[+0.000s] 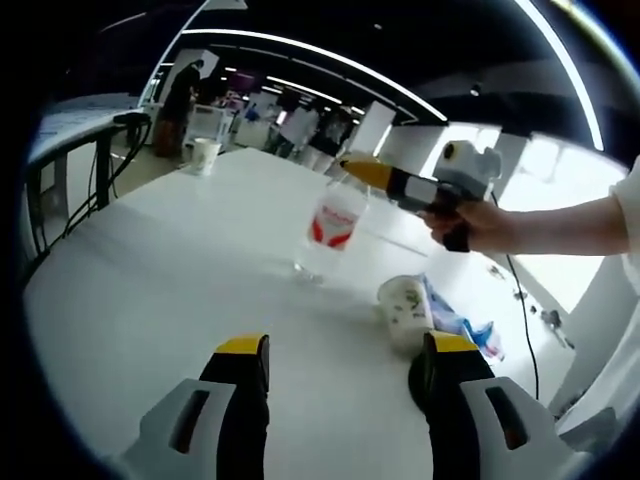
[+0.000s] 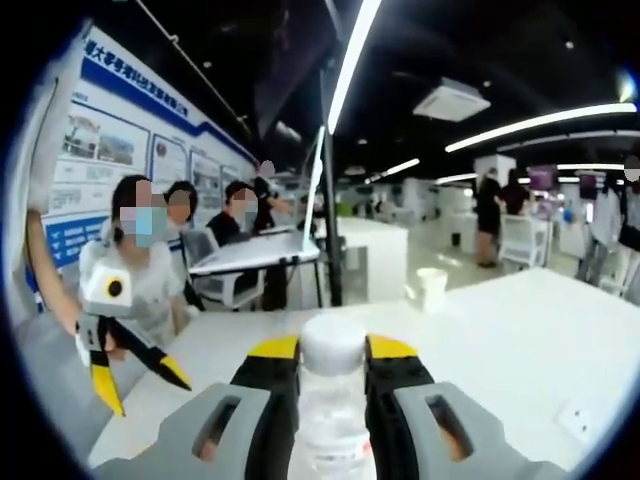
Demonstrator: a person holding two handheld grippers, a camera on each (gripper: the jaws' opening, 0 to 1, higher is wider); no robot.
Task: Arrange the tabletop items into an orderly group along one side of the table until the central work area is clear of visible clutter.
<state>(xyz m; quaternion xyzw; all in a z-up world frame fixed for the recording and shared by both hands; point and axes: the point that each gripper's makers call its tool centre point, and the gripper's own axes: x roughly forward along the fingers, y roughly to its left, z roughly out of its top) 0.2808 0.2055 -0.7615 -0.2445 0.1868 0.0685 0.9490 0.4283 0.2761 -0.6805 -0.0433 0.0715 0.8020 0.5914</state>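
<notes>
Two paper cups show in the left gripper view: one white paper cup with dark speckled print (image 1: 407,310) lies on its side on the white surface (image 1: 190,290), just ahead of the left claw (image 1: 345,365), and one plain white paper cup (image 1: 204,154) stands upright at the far edge. A crumpled blue and white plastic wrapper (image 1: 462,325) lies touching the toppled cup on its far side. There is one clear plastic bottle with a red and white label (image 1: 333,226). It hangs tilted over the middle of the surface, its base close above the top. The right claw (image 1: 362,172) has it by the neck, with yellow tips pressed on either side and a hand (image 1: 478,226) behind the tool.

The left claw's two black, yellow-tipped jaws stand well apart with nothing between them, above bare surface.

In the right gripper view the right claw (image 2: 333,352) is clamped on the bottle's white cap (image 2: 332,343), the clear body running down between the jaws. One upright white cup (image 2: 432,288) stands on the surface (image 2: 520,330) beyond. At the left, the left claw (image 2: 138,389) shows with its yellow-tipped jaws spread. Several people sit at a farther table (image 2: 255,255) behind it.
</notes>
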